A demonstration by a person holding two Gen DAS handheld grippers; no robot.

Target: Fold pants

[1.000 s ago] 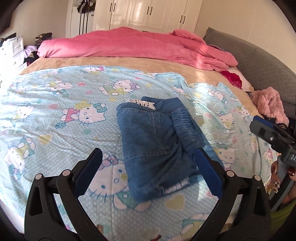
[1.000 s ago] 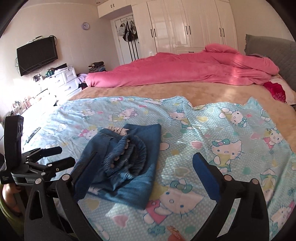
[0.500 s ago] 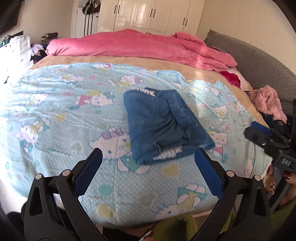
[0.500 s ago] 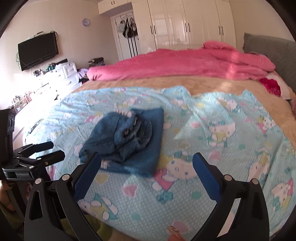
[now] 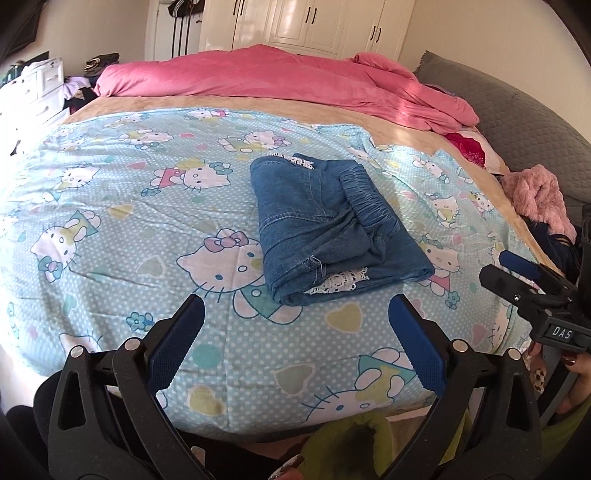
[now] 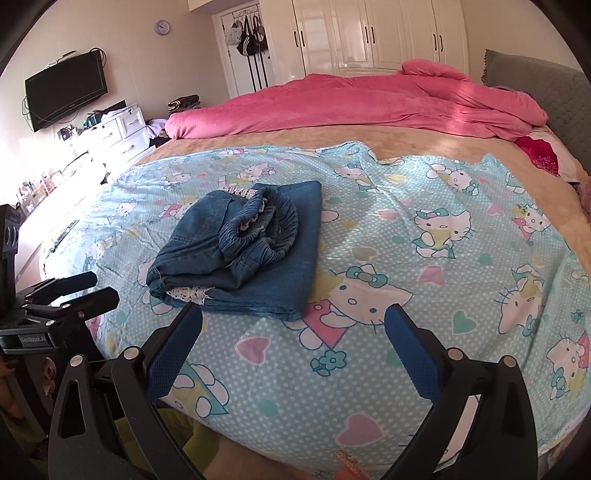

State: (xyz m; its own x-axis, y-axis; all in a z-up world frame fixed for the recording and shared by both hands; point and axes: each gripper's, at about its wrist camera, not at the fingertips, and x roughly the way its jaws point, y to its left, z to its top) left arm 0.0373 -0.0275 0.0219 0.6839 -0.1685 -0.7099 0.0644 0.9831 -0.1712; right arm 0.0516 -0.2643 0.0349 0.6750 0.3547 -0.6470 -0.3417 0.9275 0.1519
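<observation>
Denim pants [image 5: 332, 225], folded into a compact rectangular bundle, lie at the centre of the left wrist frame on a light-blue cartoon-cat sheet [image 5: 122, 206] that covers the near part of the bed. We see the elastic waistband [image 6: 258, 229] gathered on top of the bundle and a strip of white lace trim [image 5: 343, 278] showing at its near edge.

We hold the left gripper [image 5: 295, 332] at the lower centre of its own frame, its blue-padded fingers [image 5: 173, 343] spread wide apart and empty, short of the near edge of the pants and not touching them. The right gripper [image 6: 291, 347] is likewise at the lower centre of its frame, fingers [image 6: 413, 358] apart and holding nothing, with the bundle just beyond its left finger.

A pink duvet [image 5: 280, 81] is heaped across the upper part of both frames, on a tan blanket [image 6: 295, 142]. White wardrobe doors [image 6: 369, 33] fill the top centre, and a wall-mounted television [image 6: 66, 90] sits at the upper left of the right wrist frame.
</observation>
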